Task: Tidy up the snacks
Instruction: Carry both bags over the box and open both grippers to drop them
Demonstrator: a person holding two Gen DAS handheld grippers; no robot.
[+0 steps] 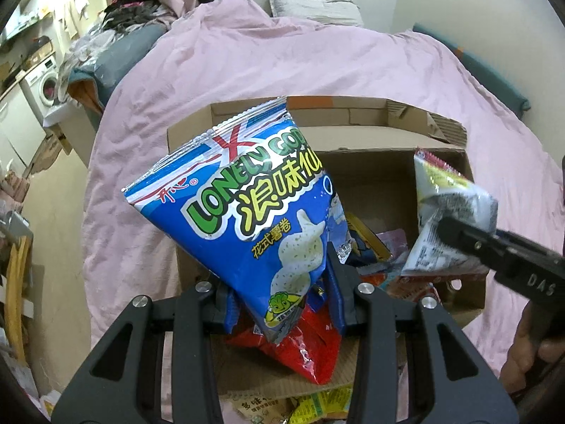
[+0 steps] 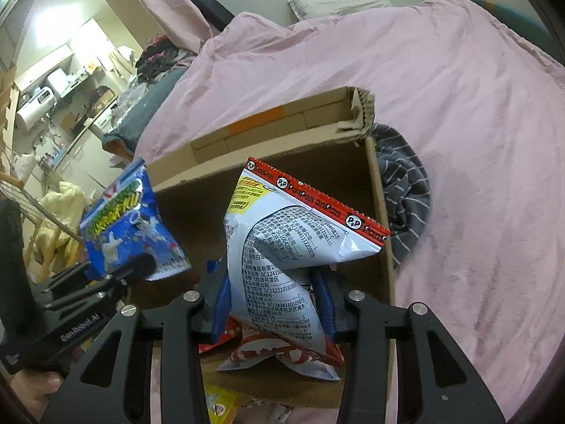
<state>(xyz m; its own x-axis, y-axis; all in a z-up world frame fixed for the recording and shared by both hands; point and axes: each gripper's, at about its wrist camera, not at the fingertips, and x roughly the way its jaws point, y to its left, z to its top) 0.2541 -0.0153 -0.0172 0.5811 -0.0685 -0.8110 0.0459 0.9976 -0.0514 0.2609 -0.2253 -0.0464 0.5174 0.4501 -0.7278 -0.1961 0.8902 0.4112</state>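
My left gripper (image 1: pixel 282 304) is shut on a blue Lonely God snack bag (image 1: pixel 247 208) and holds it above the open cardboard box (image 1: pixel 353 113). The blue bag also shows at the left of the right wrist view (image 2: pixel 123 226). My right gripper (image 2: pixel 273 304) is shut on a white PanPan snack bag (image 2: pixel 282 254) with a red top seal, held over the box (image 2: pixel 282 134). That bag shows at the right of the left wrist view (image 1: pixel 448 212). Several snack packets, one red (image 1: pixel 310 349), lie in the box below.
The box sits on a bed with a pink duvet (image 1: pixel 282 60). A grey striped cloth (image 2: pixel 406 194) lies beside the box's right wall. More packets (image 1: pixel 317 406) lie at the box's near edge. A washing machine (image 1: pixel 42 86) and clutter stand at the far left.
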